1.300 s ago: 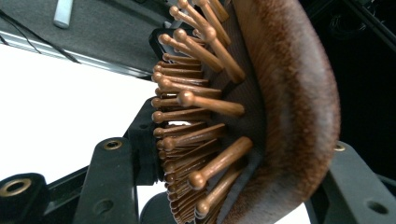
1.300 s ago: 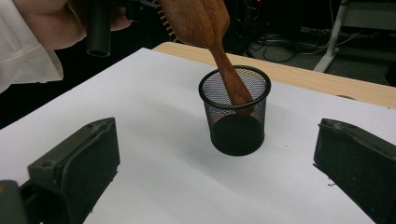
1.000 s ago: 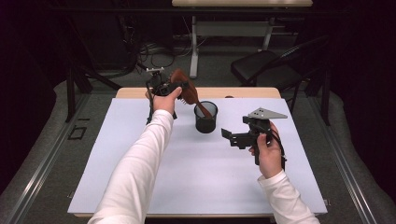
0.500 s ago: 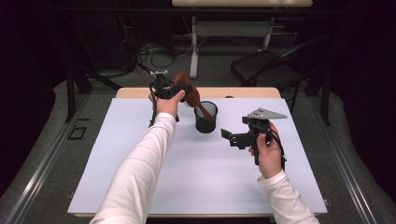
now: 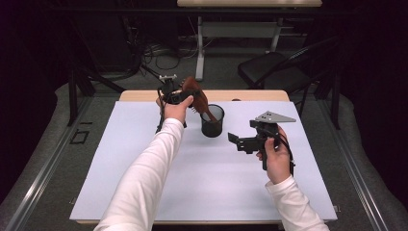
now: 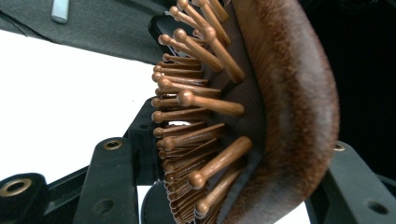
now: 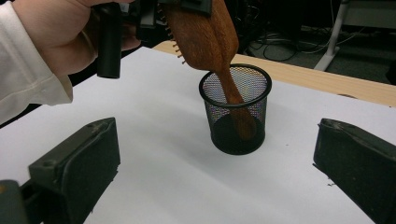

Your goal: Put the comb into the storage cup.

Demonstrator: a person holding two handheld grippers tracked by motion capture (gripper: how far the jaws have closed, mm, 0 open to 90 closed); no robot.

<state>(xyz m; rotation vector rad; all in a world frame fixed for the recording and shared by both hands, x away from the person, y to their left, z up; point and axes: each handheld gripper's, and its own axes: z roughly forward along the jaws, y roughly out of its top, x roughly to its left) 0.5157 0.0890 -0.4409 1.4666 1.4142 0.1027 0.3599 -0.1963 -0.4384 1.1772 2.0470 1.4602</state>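
Observation:
A brown wooden hairbrush [image 5: 198,98] with round-tipped wooden bristles [image 6: 201,112] is clamped by its head in my left gripper [image 5: 185,97], held tilted above the table's far side. Its handle [image 7: 236,109] reaches down into a black mesh cup [image 5: 212,121] that stands upright on the white table sheet [image 5: 207,178]. In the right gripper view the cup [image 7: 236,109] sits ahead between my right gripper's [image 7: 215,163] wide-apart jaws, which hold nothing. My right gripper [image 5: 236,141] hovers to the right of the cup, aimed at it.
A strip of wooden tabletop [image 5: 260,95] shows past the white sheet. Beyond the table stand a dark chair [image 5: 276,72], a desk frame [image 5: 240,29] and floor cables [image 5: 159,57]. The near part of the sheet is bare.
The left hand with the brush has shifted slightly, the handle staying in the cup. The right hand has not moved.

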